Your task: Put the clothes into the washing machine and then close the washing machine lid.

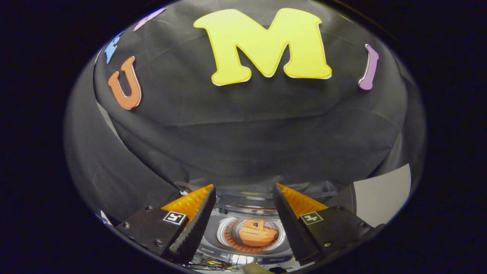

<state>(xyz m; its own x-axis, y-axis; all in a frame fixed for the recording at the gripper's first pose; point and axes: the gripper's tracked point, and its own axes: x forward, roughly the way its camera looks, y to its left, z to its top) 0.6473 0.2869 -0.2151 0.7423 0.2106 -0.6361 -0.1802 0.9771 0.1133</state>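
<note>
Gripper [244, 190] high over washer [249, 243], jaws spread, gripping nothing. Lid [247, 201] up at back edge. Orange clothes [258, 233] bunched inside drum, below and between fingers. Cables [213, 263] along washer's front edge.

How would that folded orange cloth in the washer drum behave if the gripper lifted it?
The folded orange cloth shows soft creases, so it would probably sag and unfold. It looks light. The open gripper hangs above it, so one pinch likely lifts a single layer.

Dim booth, dark cloth wall [243, 125] evenly lit, soft folds, no harsh shadows. Strong fisheye bending at edges. Washing machine [249, 232] drum brightly lit with glare on its rim; gripper [244, 192] fingers open, sharp.
</note>
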